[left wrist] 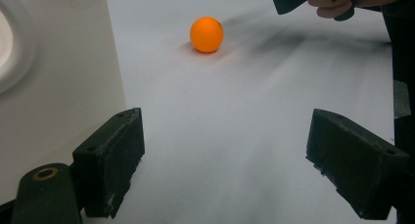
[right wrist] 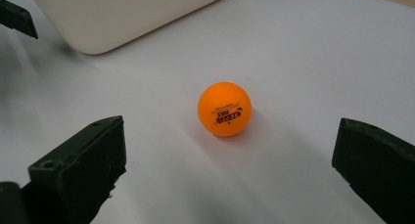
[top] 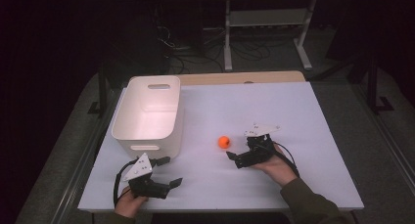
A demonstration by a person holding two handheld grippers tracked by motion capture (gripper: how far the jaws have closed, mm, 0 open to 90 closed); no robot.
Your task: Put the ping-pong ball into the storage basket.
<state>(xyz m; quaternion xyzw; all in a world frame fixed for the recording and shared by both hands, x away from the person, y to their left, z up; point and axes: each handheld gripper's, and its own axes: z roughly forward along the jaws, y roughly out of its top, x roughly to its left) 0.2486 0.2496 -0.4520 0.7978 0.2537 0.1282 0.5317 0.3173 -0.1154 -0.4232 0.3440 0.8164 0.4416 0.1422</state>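
Note:
An orange ping-pong ball lies on the white table, right of a white plastic bin. My right gripper is open just right of the ball, jaws pointing at it; in its own view the ball with dark print sits a short way ahead between the spread jaws of the right gripper. My left gripper is open near the table's front edge, below the bin. In the left gripper view the ball lies far ahead, and the left gripper holds nothing.
The bin's wall stands close on the left in the left gripper view; its rounded corner is beyond the ball in the right gripper view. The bin looks empty. A wooden strip runs along the table's far edge. Dark floor with cables and a stand lies beyond.

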